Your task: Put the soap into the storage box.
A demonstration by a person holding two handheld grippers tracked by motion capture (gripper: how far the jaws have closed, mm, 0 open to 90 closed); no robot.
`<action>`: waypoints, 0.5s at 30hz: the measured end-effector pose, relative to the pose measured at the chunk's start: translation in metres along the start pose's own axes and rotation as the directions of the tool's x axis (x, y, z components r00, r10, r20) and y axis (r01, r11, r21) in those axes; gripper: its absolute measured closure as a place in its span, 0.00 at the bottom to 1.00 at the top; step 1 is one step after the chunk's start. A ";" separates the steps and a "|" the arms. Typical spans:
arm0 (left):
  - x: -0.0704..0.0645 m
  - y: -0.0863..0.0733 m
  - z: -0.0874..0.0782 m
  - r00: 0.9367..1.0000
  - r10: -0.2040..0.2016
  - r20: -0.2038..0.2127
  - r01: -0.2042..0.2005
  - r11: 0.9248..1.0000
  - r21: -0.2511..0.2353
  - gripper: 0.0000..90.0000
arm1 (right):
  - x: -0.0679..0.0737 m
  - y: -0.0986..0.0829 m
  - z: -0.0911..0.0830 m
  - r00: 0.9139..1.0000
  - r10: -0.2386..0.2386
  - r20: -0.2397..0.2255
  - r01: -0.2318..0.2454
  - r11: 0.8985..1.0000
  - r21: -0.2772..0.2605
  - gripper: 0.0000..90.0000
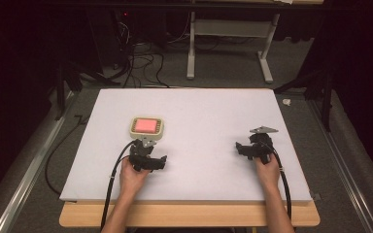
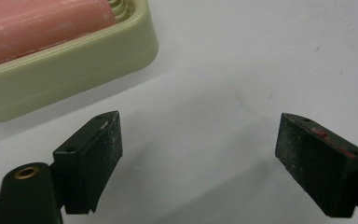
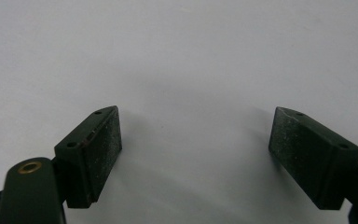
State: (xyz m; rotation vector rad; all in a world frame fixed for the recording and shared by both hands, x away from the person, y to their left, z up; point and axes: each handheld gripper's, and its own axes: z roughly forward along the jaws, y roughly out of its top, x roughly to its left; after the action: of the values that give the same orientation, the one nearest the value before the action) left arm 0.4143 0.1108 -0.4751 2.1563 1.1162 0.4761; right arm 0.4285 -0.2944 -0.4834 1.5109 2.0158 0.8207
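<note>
Jaws wide on both grippers; left gripper (image 2: 198,154) view alone catches soap dish (image 2: 74,70).

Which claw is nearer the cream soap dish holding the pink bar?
Left. The left claw sits open just short of the cream soap dish; the right claw is open far off to its right.

High view sits above the person's side, looks forward and down, far enough to take in the whole white table (image 1: 199,111) plus floor and desk legs beyond. Left gripper view rides low over the table, faces along its jaws, very close; the soap dish (image 2: 65,60) fills the upper left of the frame. Same soap dish sits left of centre in the high view, so those two views overlap there. Right gripper view is just as low and close, facing bare white table surface.
</note>
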 end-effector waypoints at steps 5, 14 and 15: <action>-0.001 0.000 0.003 1.000 -0.001 -0.001 0.001 1.000 0.003 0.17 | 0.000 0.000 0.000 1.000 0.000 0.000 0.000 1.000 0.000 0.20; -0.002 0.000 0.008 1.000 0.001 -0.005 -0.001 1.000 0.003 0.17 | 0.000 0.000 0.000 1.000 0.001 0.000 -0.001 1.000 0.000 0.20; -0.002 0.000 0.008 1.000 -0.001 -0.003 0.001 1.000 0.002 0.17 | 0.000 0.000 0.000 1.000 0.000 0.000 0.000 1.000 0.000 0.20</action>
State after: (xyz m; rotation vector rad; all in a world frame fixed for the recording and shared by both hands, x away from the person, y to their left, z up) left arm 0.4178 0.1062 -0.4813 2.1572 1.1192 0.4782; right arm 0.4285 -0.2945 -0.4834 1.5110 2.0159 0.8209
